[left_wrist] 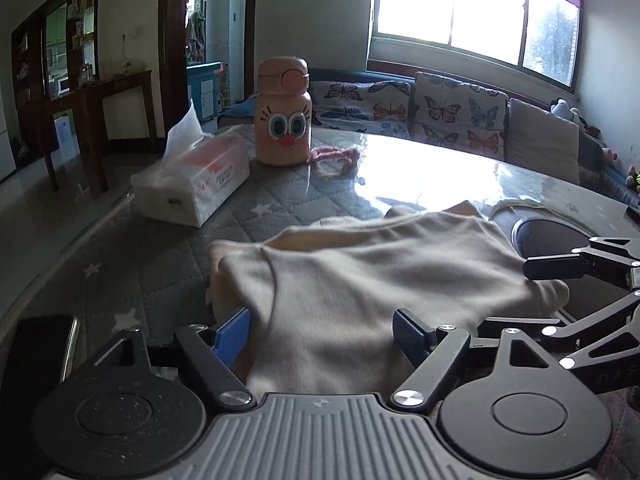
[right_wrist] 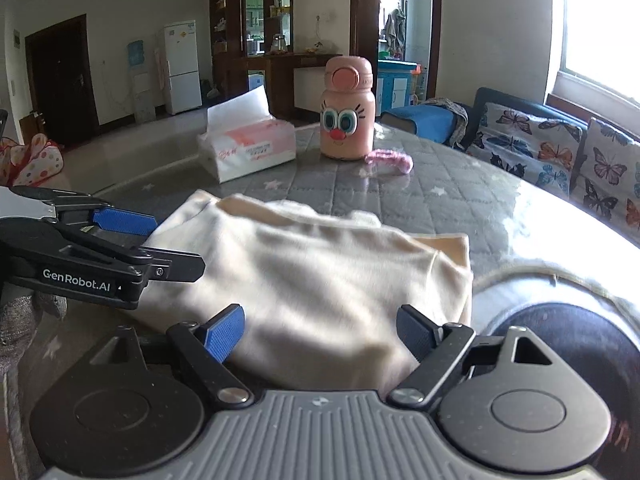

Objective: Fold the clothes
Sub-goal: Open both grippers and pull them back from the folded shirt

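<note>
I have both tongs spread wide: the left gripper [left_wrist: 322,332] and right gripper [right_wrist: 320,330] each straddle the near edge of the folded cream garment [left_wrist: 360,276], side by side. Beyond the fingertips stand a pink bottle [right_wrist: 347,120] and tissue pack [right_wrist: 250,148] on the quilted table [right_wrist: 420,200].

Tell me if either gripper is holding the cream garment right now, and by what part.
Neither is. The left gripper and right gripper both stand open, fingers apart over the near edge of the folded cream garment.
</note>
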